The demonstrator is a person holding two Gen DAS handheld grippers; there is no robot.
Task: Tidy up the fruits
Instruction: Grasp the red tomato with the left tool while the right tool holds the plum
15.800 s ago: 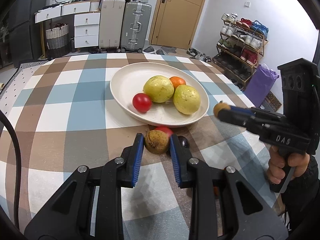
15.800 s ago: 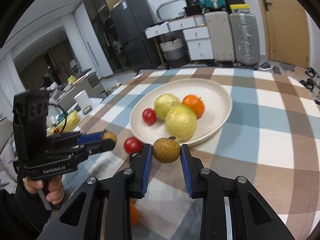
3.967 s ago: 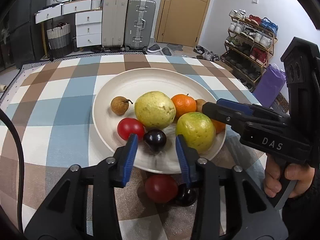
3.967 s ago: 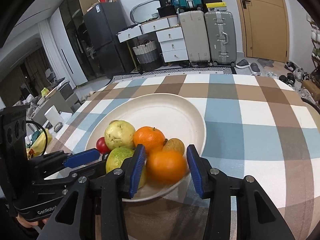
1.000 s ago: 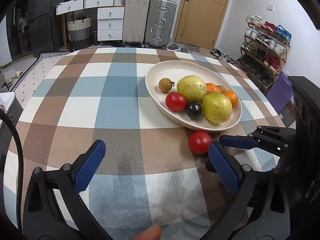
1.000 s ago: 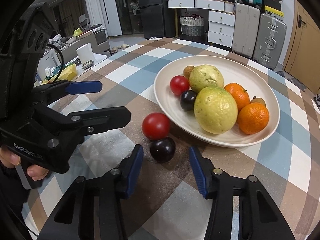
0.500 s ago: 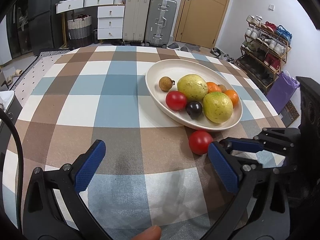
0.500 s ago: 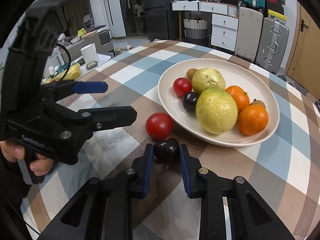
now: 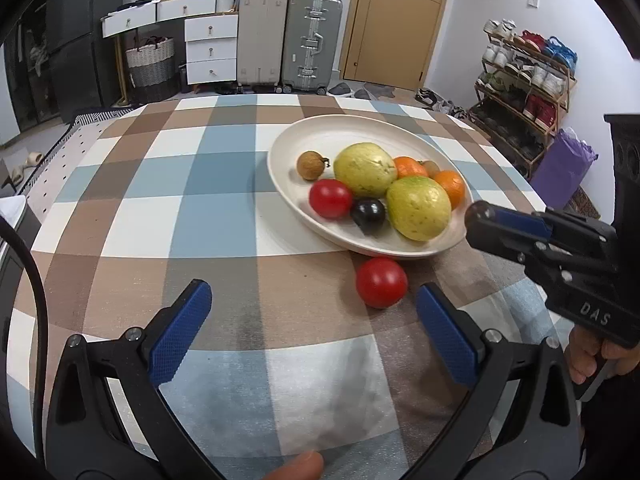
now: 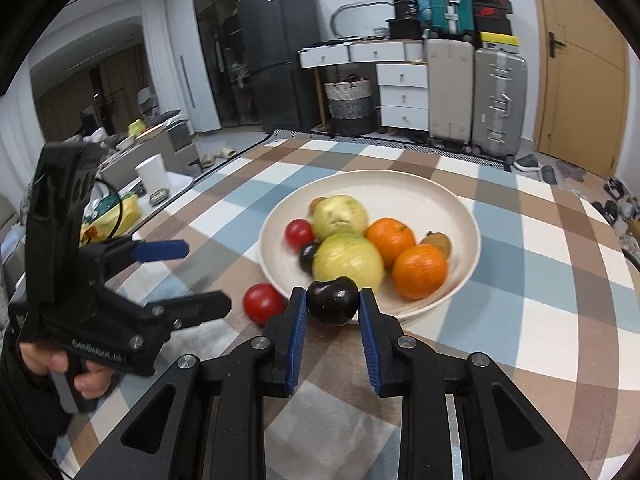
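The right tongs (image 10: 333,307) clamp a dark plum (image 10: 333,300), lifted just short of the plate (image 10: 460,208); next, I judge, carry it forward over the rim. The left tongs (image 9: 314,322) gape wide, empty.

Checked table (image 9: 168,216) bears plate (image 9: 288,148) and red tomato (image 9: 381,282).

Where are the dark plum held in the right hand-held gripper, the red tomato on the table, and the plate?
dark plum (image 10: 333,301), right wrist view, its front face.
red tomato (image 9: 381,282), left wrist view, its middle.
plate (image 10: 460,208), right wrist view, bare far rim.
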